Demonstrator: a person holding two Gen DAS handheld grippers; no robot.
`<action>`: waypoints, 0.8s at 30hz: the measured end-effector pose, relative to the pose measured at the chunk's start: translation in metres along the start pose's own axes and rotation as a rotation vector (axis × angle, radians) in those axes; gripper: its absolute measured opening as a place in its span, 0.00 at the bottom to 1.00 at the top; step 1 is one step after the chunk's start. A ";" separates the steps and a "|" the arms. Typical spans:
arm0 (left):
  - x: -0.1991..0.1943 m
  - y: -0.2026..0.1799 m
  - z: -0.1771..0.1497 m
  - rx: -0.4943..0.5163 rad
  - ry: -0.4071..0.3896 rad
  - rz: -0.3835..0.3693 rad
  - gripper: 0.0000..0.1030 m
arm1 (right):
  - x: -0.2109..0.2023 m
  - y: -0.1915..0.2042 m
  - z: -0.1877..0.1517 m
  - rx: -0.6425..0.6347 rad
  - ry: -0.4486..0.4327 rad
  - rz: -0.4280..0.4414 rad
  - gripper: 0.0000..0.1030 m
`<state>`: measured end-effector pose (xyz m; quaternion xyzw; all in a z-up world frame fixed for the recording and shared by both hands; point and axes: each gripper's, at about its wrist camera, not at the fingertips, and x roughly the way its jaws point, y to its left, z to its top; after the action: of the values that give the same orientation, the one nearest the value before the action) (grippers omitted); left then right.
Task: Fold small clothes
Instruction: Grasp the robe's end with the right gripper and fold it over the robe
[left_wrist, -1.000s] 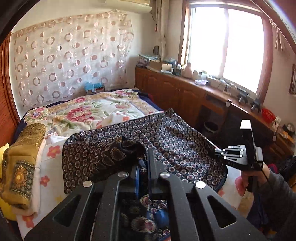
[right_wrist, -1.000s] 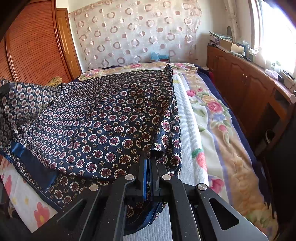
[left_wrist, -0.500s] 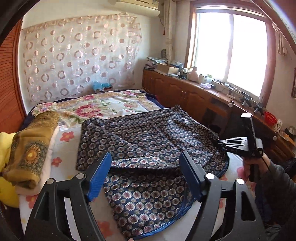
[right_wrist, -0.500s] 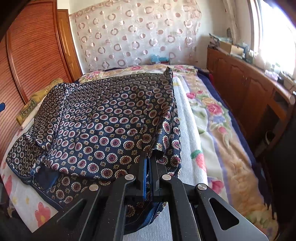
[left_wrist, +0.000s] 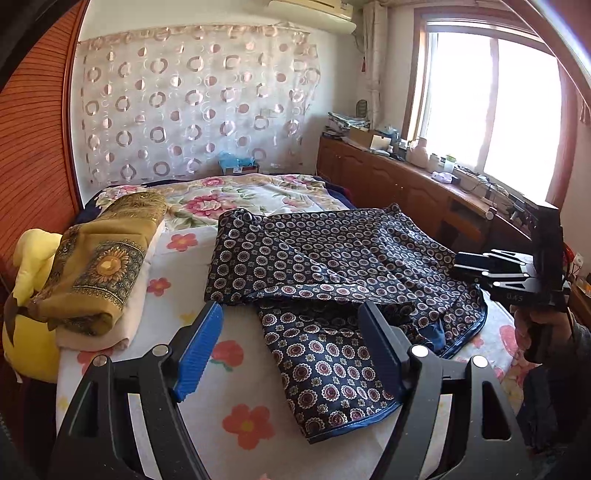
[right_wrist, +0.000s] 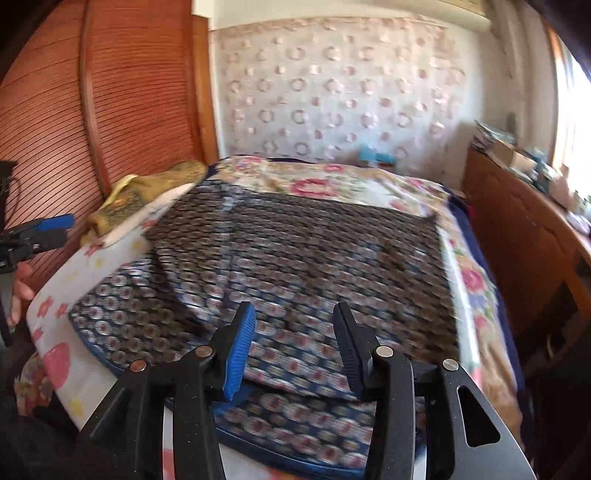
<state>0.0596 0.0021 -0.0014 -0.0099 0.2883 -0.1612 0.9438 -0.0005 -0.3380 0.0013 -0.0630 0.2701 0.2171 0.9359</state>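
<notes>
A dark navy garment with a circle-medallion pattern (left_wrist: 332, 269) lies folded over on the flowered bed; it also shows, blurred, in the right wrist view (right_wrist: 303, 266). My left gripper (left_wrist: 291, 343) is open and empty, above the garment's near left part. My right gripper (right_wrist: 291, 339) is open and empty over the garment's near edge. The right gripper also shows in the left wrist view (left_wrist: 476, 266) at the garment's right edge. The left gripper shows at the left edge of the right wrist view (right_wrist: 44, 230).
A folded stack with a gold patterned cloth on top (left_wrist: 99, 266) lies at the bed's left, by a yellow plush toy (left_wrist: 26, 295). A wooden cabinet (left_wrist: 406, 188) with clutter runs along the right under the window. A slatted wooden wardrobe (right_wrist: 122, 96) stands on the left.
My left gripper let go of the garment and pulled back, open. My right gripper then opened, released the garment's edge and drew back; the garment dropped flat on the bed.
</notes>
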 end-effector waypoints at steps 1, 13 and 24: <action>-0.001 0.000 0.000 -0.001 -0.002 0.001 0.74 | 0.005 0.007 0.001 -0.005 0.007 0.024 0.45; -0.002 0.008 -0.007 -0.024 -0.003 0.009 0.74 | 0.108 0.064 0.017 -0.101 0.210 0.138 0.44; 0.001 0.007 -0.013 -0.014 0.000 0.019 0.74 | 0.112 0.065 0.034 -0.113 0.139 0.150 0.04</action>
<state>0.0550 0.0092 -0.0132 -0.0138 0.2895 -0.1504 0.9452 0.0725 -0.2300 -0.0301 -0.1101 0.3258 0.2962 0.8910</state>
